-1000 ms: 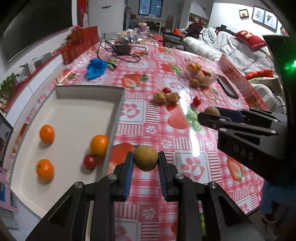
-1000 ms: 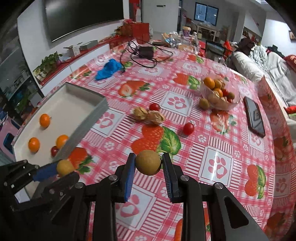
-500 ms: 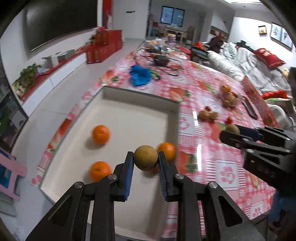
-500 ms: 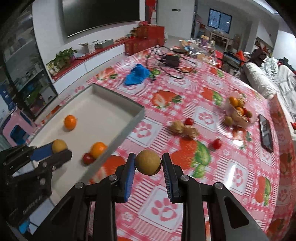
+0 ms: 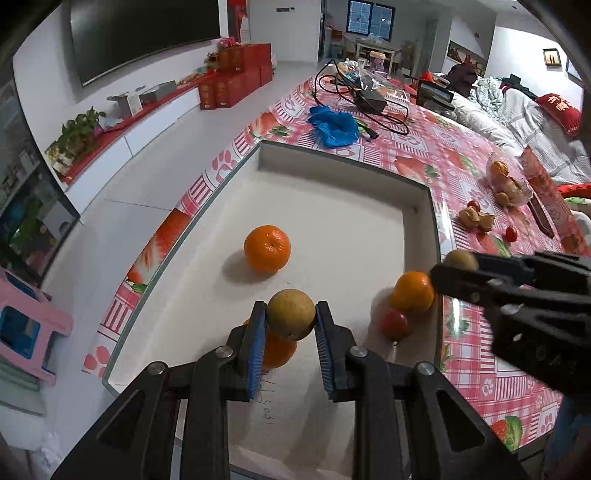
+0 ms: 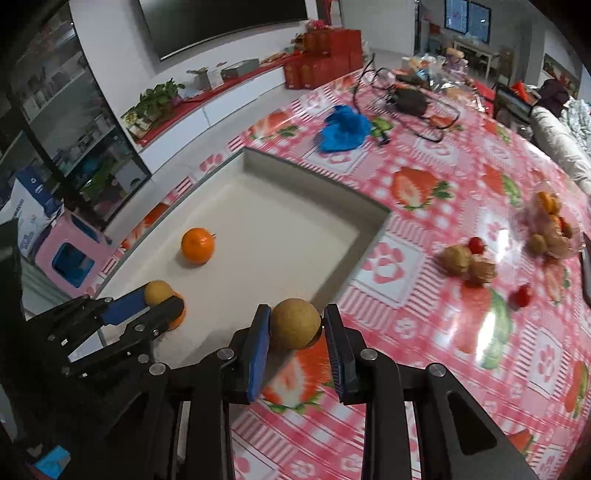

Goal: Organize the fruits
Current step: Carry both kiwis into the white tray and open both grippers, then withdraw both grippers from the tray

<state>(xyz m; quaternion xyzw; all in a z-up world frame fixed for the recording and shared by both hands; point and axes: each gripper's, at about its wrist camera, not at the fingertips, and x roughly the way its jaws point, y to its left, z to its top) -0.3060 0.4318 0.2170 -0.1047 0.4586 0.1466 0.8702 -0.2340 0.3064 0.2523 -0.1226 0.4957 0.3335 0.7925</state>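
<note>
left hand-held gripper [image 5: 291, 323] | clamps brown fruit [image 5: 291, 314] | over tray [image 5: 332, 177]

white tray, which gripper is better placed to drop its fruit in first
Left. The left gripper holds its brown fruit over the white tray, while the right gripper holds its fruit beyond the tray's edge, over the tablecloth.

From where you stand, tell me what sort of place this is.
Most likely a home living room: a large wall-mounted TV above a low media cabinet, a sofa with a red cushion, and a table under a strawberry-print tablecloth.
</note>
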